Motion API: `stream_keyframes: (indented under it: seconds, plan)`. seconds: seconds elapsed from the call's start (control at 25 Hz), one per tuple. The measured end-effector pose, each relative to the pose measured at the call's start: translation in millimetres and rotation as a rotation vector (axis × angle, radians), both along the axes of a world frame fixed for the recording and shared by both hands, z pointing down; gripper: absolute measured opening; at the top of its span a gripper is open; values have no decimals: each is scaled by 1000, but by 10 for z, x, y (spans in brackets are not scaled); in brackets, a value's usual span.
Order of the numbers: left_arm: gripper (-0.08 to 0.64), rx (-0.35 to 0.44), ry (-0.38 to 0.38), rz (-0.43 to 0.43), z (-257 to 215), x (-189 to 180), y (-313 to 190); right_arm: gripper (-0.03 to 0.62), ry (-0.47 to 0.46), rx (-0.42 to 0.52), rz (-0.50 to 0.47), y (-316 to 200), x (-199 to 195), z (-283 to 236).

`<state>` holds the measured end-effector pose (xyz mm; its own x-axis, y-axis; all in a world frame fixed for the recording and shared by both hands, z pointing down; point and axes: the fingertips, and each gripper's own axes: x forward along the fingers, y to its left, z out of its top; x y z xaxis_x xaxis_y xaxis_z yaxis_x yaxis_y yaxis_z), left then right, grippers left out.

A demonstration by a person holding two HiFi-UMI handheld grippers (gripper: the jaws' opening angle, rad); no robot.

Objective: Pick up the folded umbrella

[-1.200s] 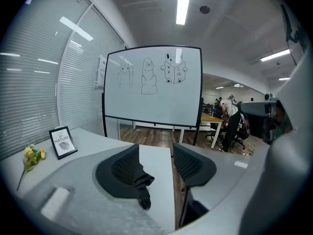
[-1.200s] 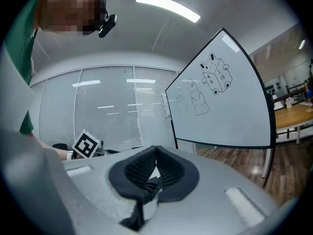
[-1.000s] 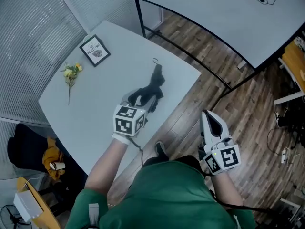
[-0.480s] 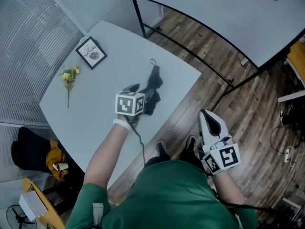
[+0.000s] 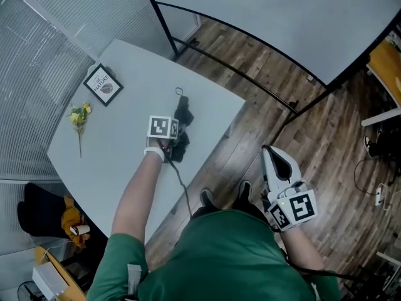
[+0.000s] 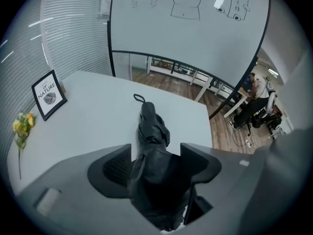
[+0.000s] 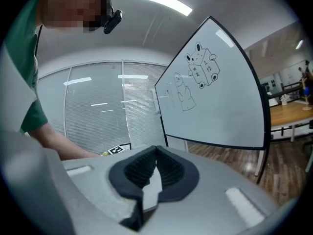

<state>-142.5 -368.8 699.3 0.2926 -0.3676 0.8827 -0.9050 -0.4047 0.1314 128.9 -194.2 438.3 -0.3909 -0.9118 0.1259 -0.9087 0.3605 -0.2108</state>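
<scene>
The folded black umbrella [image 5: 182, 114] lies on the white table [image 5: 125, 74] near its right edge, strap loop pointing away from me. My left gripper [image 5: 176, 143] points steeply down over the umbrella's near end. In the left gripper view the umbrella [image 6: 149, 126] runs between the two jaws of the left gripper [image 6: 155, 163], which are opening; the dark fabric fills most of the gap, and the left pad stands a little off it. My right gripper [image 5: 276, 158] hangs beside my hip over the wooden floor, off the table, with the right gripper's [image 7: 156, 151] pads together and nothing in them.
A framed print [image 5: 103, 84] and a small sprig of yellow flowers [image 5: 79, 115] sit at the table's far left. A whiteboard [image 5: 282, 17] on a black stand rises beyond the table. Window blinds [image 5: 56, 17] close off the left side.
My left hand has reached farther over the table and dropped onto the umbrella, whose near end is now under the gripper. The right gripper keeps about the same spot in view.
</scene>
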Motion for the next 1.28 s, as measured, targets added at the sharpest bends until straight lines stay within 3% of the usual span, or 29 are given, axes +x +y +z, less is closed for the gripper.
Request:
stream_keyframes:
  seconds: [0.32,0.64,1.0,1.28]
  plan:
    - [333,-104,-82,-23,510,50,-103,3,-6,-43,119,-5,633,134]
    - [337,-132,-193,9,743,97,-62,3,-8,-68,143,-31,798,238]
    - [301,-116,-110,0,736,51,-66,3,35,-72,80,-79,530,310]
    - [284,-57,-35,-4,577,85,28,3,40,-56,41,-131,380,235]
